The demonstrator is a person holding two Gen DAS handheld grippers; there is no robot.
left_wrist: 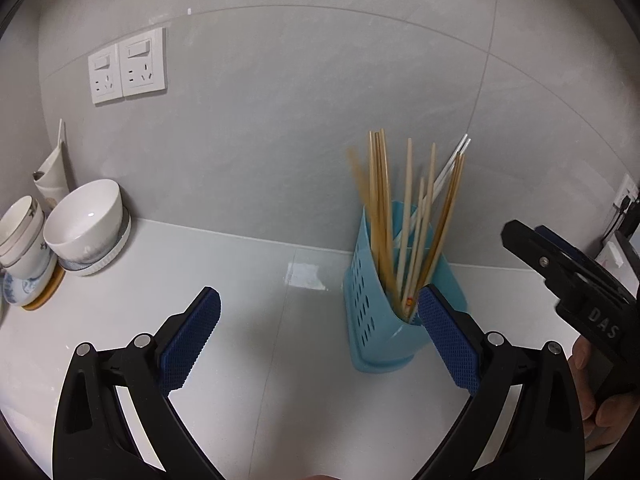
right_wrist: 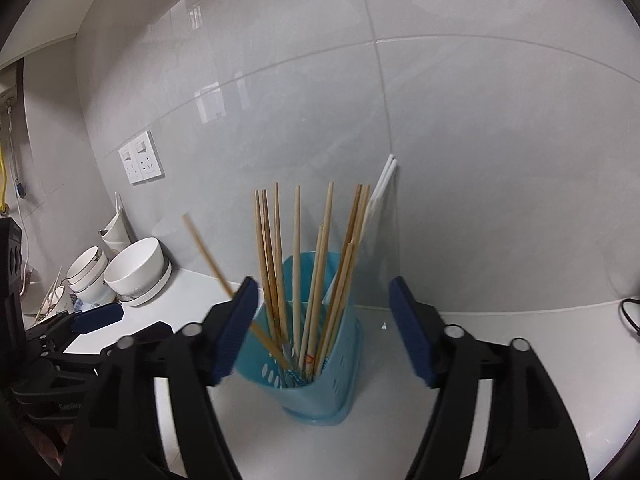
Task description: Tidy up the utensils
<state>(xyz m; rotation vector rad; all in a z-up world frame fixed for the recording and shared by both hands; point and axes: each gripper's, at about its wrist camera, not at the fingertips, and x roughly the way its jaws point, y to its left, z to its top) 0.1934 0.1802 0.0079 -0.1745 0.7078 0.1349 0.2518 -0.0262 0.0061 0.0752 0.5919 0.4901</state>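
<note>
Centrally, the blue holder (right_wrist: 316, 360) packed with chopsticks (right_wrist: 296, 264) was seen on the counter, both the right gripper (right_wrist: 322, 330) and left gripper (left_wrist: 320, 340) spread empty, so the blurred, leaning stick (right_wrist: 208, 258) could be tipped out.

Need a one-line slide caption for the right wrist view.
Open right gripper faces a blue holder of chopsticks on a white counter, one blurred chopstick leaning left.

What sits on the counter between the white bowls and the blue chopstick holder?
Only bare countertop separates the white bowls from the blue chopstick holder, per the left wrist view.
</note>
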